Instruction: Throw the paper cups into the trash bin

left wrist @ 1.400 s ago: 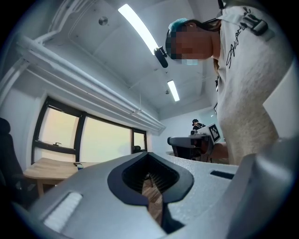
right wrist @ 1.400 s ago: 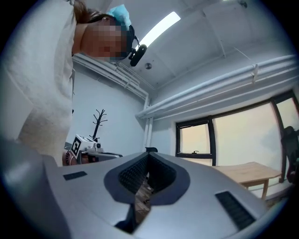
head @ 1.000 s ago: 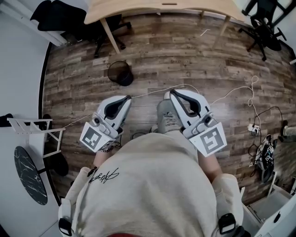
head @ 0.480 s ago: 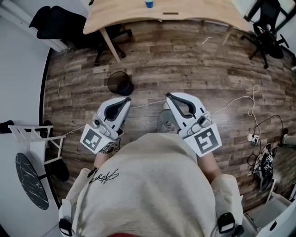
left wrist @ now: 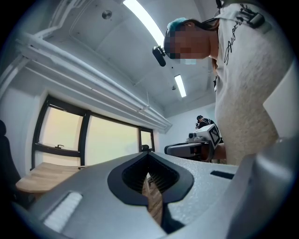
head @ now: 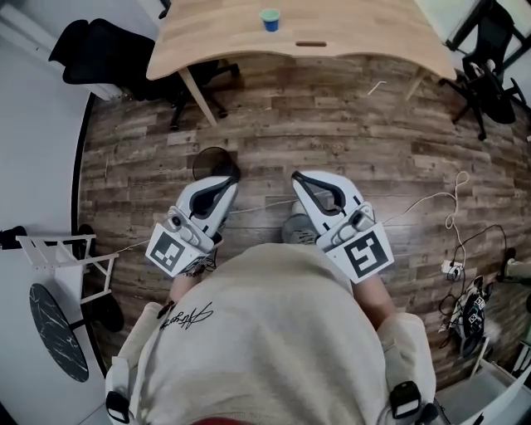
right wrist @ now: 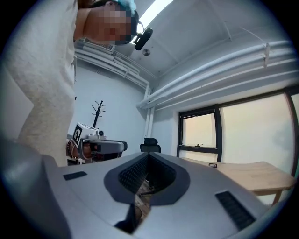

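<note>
A small blue-green paper cup (head: 270, 18) stands on the wooden table (head: 348, 29) at the far end of the head view. A black mesh trash bin (head: 212, 161) stands on the plank floor just beyond my left gripper (head: 224, 179), which partly covers it. My right gripper (head: 297, 177) is held beside the left one, both pointing towards the table. Both are shut with nothing in them. In the left gripper view the jaws meet at the left gripper (left wrist: 148, 156); the right gripper (right wrist: 148, 156) looks the same in its own view.
A black office chair (head: 99, 46) stands at the table's left end and another chair (head: 485, 70) at the far right. White cables (head: 448, 199) trail over the floor on the right. A white rack (head: 58, 249) and a dark round tabletop (head: 54, 319) are on the left.
Both grippers and the person have moved forward towards the table. The cup has come into view on the tabletop, and the bin now sits right at the left gripper's tip.
</note>
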The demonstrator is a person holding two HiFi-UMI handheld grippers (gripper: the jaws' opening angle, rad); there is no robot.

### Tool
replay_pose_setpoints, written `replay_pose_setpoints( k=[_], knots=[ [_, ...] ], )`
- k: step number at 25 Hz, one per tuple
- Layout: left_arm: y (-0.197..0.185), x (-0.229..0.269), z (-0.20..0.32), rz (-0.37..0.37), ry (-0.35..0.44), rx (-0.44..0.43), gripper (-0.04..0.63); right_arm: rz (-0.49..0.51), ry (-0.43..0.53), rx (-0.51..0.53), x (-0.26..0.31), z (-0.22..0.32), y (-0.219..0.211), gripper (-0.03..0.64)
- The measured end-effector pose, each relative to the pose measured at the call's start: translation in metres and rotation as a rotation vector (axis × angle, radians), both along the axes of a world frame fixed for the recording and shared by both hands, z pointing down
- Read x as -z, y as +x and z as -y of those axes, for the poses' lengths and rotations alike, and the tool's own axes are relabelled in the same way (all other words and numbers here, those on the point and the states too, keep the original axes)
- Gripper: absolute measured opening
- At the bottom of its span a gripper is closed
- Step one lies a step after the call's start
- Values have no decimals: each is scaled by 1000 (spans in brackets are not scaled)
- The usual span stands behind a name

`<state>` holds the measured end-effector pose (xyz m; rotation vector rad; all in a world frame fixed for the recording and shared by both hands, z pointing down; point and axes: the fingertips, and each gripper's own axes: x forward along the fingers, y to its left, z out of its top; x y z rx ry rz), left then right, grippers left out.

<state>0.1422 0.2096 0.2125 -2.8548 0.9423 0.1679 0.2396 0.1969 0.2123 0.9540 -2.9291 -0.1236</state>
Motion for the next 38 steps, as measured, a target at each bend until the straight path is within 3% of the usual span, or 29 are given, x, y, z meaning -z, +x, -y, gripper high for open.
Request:
replay_pose_setpoints(
  k=[4, 15, 22, 33, 38],
  knots=[
    [4, 4, 28, 6, -3, 9, 3, 64, -10, 27, 10, 30, 6, 11],
    [32, 14, 107, 5, -4, 29, 3, 80, -19, 74, 16, 110, 23, 11],
    [49, 11, 128, 9, -4, 52, 3, 85, -43, 108, 8, 134, 34, 11],
    [33, 3, 139, -12, -58, 99, 3, 61, -75, 117, -5, 148, 20, 11],
    [36, 9, 146, -24, -28, 81, 3, 66, -83, 111, -9, 153, 24, 11]
  ],
)
